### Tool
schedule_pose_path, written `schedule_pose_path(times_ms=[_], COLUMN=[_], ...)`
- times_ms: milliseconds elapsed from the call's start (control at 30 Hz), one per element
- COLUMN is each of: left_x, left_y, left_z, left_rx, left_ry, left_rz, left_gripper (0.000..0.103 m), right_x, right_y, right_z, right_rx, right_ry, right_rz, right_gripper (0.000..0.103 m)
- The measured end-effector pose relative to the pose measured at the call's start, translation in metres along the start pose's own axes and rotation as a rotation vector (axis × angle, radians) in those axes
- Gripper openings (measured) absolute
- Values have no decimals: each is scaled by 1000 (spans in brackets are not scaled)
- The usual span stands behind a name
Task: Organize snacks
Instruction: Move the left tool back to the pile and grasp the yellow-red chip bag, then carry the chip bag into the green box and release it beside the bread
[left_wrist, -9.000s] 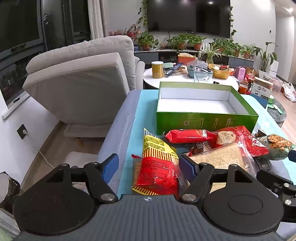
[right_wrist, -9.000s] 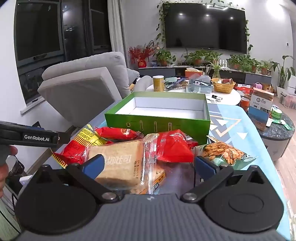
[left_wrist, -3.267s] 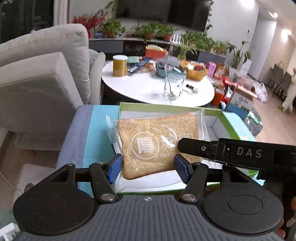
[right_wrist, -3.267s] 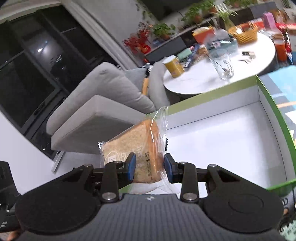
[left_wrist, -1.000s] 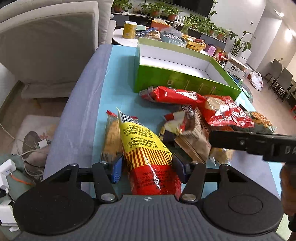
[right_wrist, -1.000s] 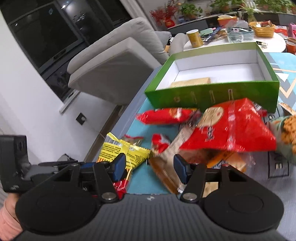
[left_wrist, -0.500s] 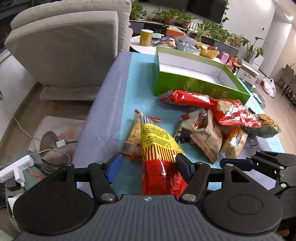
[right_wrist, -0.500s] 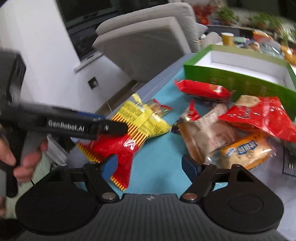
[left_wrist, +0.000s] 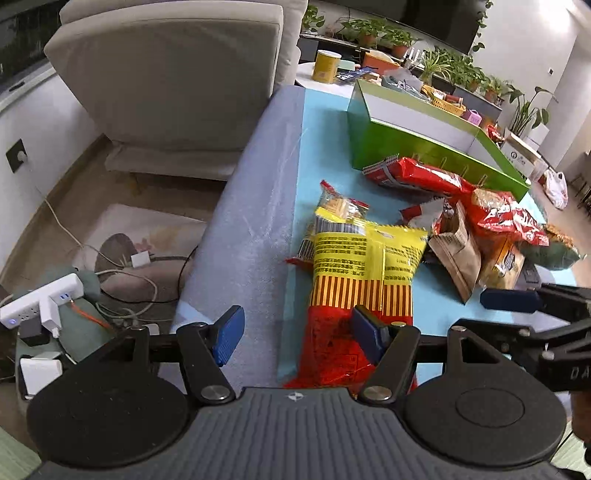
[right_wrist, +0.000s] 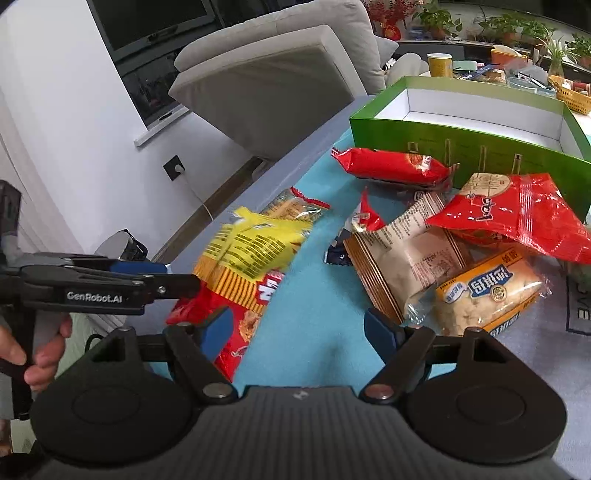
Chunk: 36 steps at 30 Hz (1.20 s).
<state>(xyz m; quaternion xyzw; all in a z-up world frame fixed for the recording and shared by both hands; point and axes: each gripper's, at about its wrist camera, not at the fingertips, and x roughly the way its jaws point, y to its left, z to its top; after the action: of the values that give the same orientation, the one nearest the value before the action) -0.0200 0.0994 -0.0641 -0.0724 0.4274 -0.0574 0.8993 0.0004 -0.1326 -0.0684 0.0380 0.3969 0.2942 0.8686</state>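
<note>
A yellow and red snack bag (left_wrist: 364, 266) lies on the teal cloth, blurred in the right wrist view (right_wrist: 243, 266). My left gripper (left_wrist: 297, 334) is open; its right finger is over the bag's red end and its left finger is over grey cloth. My right gripper (right_wrist: 298, 330) is wide open over bare teal cloth, with the bag's red end by its left finger. The left gripper (right_wrist: 147, 282) shows there too, tips at the bag. The green box (left_wrist: 424, 155) (right_wrist: 461, 147) stands behind.
More snacks lie in front of the box: a long red pack (right_wrist: 391, 168), a red bag (right_wrist: 517, 214), a brown and white pack (right_wrist: 402, 266), a yellow bun pack (right_wrist: 487, 295). The table's left edge drops to a floor with cables (left_wrist: 122, 280). A grey armchair (left_wrist: 177, 74) stands beyond.
Both grippers' jaws have spread wider. My left gripper has slid left, so the yellow bag now lies under its right finger. My right gripper has swung left towards that bag.
</note>
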Motion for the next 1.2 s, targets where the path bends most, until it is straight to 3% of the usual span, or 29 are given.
schedule_pose_path(times_ms=[167,267,400,533,667,900,1200], left_x=[0,3,4,1,1,16,18], left_y=[-14,-16,-12,-11,-25,-44,-37], left_z=[-4,-5,-6,-7,-11,-18,-14], left_rx=[71,60,17,20,118,174,147], left_ry=[7,43,66,85,107,139,141], left_rz=[-42,-116,-148,-206,-269,-268,-287], left_gripper=[60,60,59,59,60,62,58], right_x=[6,8,7,5,7,17,17], right_y=[2,-3,-11,-16,-21,-20,-21], right_z=[0,2,3,2,3,1,4], right_rx=[-3,33,93,136,179,183,193], right_ry=[11,10,21,37,60,85,98], right_rz=[14,5,14,16,42,21,41], right_gripper=[85,85,85,78,71,70,71])
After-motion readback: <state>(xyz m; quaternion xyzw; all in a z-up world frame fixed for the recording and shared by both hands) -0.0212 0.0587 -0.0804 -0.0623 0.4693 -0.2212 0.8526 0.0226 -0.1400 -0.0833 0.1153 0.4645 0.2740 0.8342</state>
